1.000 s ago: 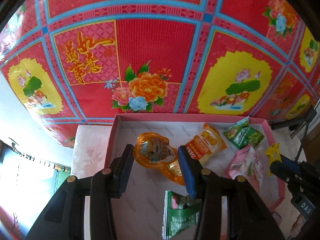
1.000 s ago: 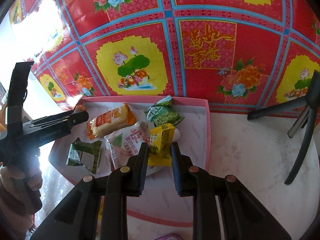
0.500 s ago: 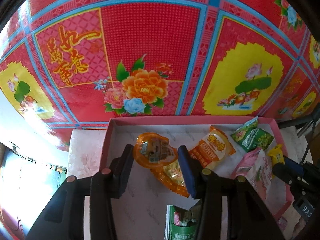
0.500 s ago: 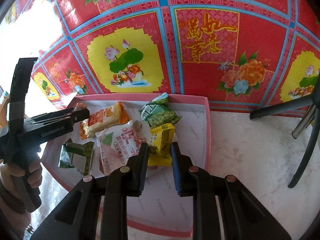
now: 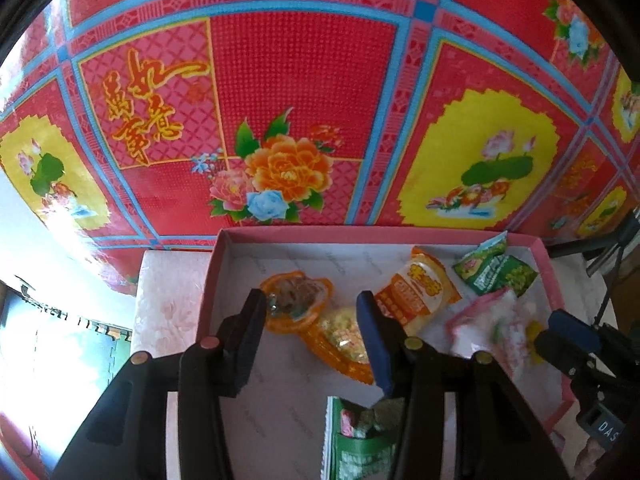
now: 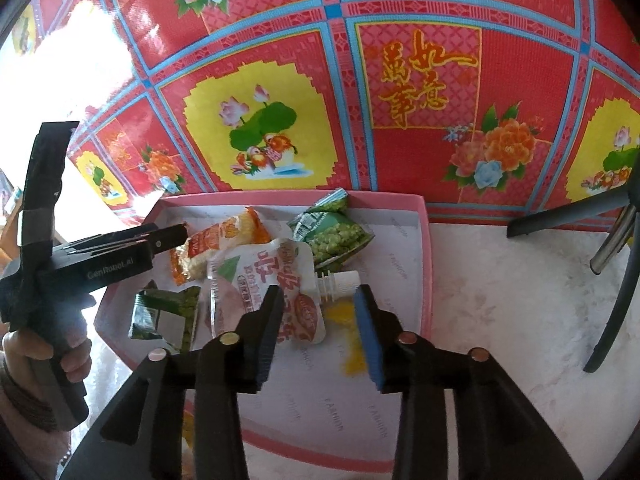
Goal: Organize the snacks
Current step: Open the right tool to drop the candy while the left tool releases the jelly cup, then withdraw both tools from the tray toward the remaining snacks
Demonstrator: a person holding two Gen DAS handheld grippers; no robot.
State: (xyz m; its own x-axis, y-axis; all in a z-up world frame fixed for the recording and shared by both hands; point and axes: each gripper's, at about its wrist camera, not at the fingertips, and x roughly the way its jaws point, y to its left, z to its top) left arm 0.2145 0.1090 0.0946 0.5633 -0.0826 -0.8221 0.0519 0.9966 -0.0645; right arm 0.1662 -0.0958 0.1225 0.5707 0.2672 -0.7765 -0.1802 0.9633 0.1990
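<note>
Snacks lie scattered in a shallow pink box [image 6: 425, 248] with a white lining, which sits on a pale marbled counter [image 6: 520, 292] against a red floral backdrop [image 6: 420, 120].

The right claw [image 6: 318, 328] hangs over the near right part of the box, its jaws opening. A blurred yellow packet [image 6: 345, 322] shows between them, free of both pads, just beside the capped spout of a white and pink drink pouch [image 6: 276, 280]. Whether the packet has reached the box floor cannot be told. Beyond the pouch lie a green pea packet [image 6: 338, 236] at the far wall and an orange packet [image 6: 218, 240] to its left. A dark green packet [image 6: 166, 314] lies near the left wall.

The left claw [image 5: 310, 330] stands partly spread over the left half of the box. An orange jelly pack [image 5: 304, 312] lies on the lining between its fingers; the left pad sits right at the pack's edge, and a firm pinch cannot be confirmed. In the right wrist view, a hand [image 6: 44, 356] holds this claw's handle at the left edge.

A dark stand leg [image 6: 616, 280] rests on the counter to the right of the box.
</note>
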